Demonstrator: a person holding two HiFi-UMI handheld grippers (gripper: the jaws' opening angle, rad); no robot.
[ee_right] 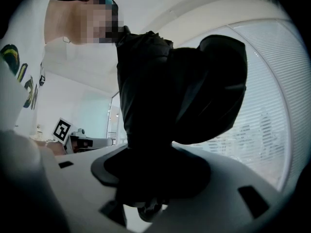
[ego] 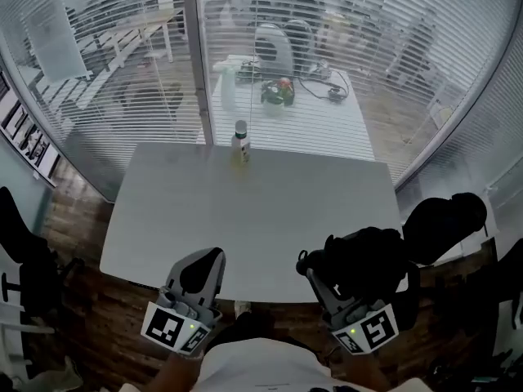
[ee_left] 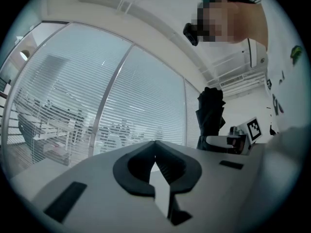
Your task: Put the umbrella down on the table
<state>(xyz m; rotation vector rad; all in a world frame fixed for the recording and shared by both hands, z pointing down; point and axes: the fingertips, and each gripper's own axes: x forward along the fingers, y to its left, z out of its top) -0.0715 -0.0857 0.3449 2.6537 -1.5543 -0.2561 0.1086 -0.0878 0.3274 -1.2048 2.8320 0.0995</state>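
Observation:
In the head view a black folded umbrella (ego: 369, 258) is bunched at the near right edge of the white table (ego: 245, 219). My right gripper (ego: 325, 274) is shut on it, its fingertips hidden by the fabric. The right gripper view shows the umbrella (ee_right: 165, 101) standing up out of the jaws of that gripper (ee_right: 146, 171) and filling the middle. My left gripper (ego: 211, 261) hovers over the table's near left edge; in its own view the jaws (ee_left: 154, 144) meet at the tips with nothing between them. The umbrella (ee_left: 211, 115) shows to its right.
A small bottle (ego: 240, 142) stands at the table's far edge against a glass wall with blinds (ego: 196, 55). Behind the glass is another table (ego: 286, 113) with several things on it. A dark chair (ego: 20, 247) stands at the left on the wooden floor.

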